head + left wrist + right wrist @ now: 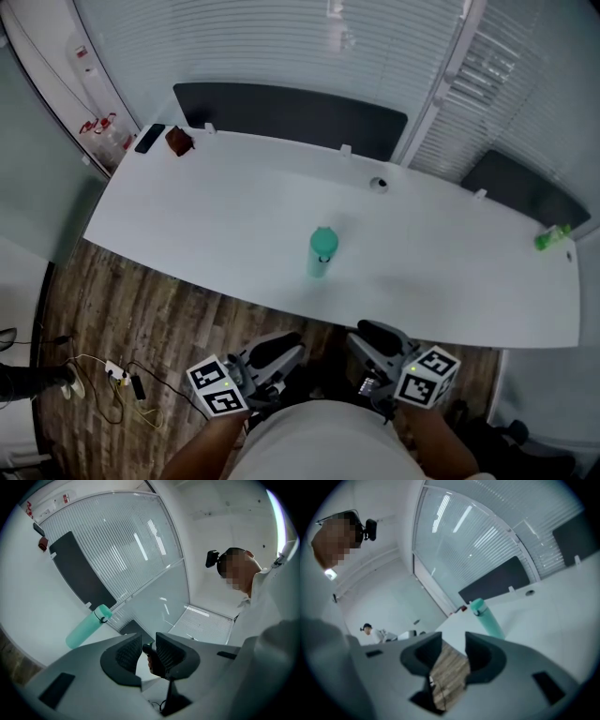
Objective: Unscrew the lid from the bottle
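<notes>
Capped bottle (322, 253) far from the jaws
It stands upright mid-table (206, 234), beyond the left gripper (277, 352) and right gripper (378, 342); both jaws spread, pinching nothing.

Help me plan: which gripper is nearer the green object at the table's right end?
Right. Right gripper: left of the green object, short of the table. Left gripper: farther left.

The person is holding the left gripper (278, 354) and the right gripper (377, 342) low, close in front of the torso (319, 441), both pointing forward. The left jaws are standing slightly apart and the right jaws wider, neither gripping anything.
</notes>
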Demonstrator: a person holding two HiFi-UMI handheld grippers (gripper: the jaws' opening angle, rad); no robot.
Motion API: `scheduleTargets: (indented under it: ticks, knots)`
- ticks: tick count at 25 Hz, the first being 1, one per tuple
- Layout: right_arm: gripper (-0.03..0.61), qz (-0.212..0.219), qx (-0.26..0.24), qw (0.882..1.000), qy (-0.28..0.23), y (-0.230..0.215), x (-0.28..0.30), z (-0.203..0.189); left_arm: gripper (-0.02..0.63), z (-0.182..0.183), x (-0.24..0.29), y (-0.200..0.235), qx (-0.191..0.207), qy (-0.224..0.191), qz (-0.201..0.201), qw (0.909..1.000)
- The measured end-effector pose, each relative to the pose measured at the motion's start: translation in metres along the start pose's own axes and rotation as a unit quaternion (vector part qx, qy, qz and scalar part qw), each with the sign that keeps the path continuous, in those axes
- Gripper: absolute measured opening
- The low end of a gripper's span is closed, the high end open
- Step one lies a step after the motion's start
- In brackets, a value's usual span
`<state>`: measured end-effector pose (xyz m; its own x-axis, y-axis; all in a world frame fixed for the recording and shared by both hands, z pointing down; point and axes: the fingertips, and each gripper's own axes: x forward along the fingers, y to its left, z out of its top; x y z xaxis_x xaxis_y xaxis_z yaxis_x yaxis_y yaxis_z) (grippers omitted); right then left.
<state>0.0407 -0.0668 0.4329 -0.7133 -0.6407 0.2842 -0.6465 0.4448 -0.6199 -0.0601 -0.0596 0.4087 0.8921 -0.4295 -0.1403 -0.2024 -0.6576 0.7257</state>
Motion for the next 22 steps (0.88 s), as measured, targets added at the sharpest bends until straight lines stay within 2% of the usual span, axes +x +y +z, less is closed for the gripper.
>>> scheduleTargets:
  ticks: [7, 11, 18, 22]
  knots:
    - [0.147, 0.001, 0.003, 1.000, 0.017, -0.012, 0.002, 0.001, 0.092, -0.004, 0.010, 0.013, 0.000, 0.003, 0.018, 0.9998]
    - [0.147, 0.000, -0.025, 1.000, 0.012, -0.024, 0.021, 0.020, 0.094, 0.011, 0.028, 0.041, 0.053, 0.003, 0.043, 0.9977]
    - [0.149, 0.000, -0.087, 0.996, 0.004, -0.035, 0.065, 0.057, 0.187, 0.037, 0.058, 0.093, 0.155, 0.027, 0.098, 0.9827]
    - [0.149, -0.003, -0.100, 0.995, 0.007, -0.043, 0.081, 0.067, 0.208, 0.041, 0.071, 0.111, 0.181, 0.043, 0.107, 0.9766]
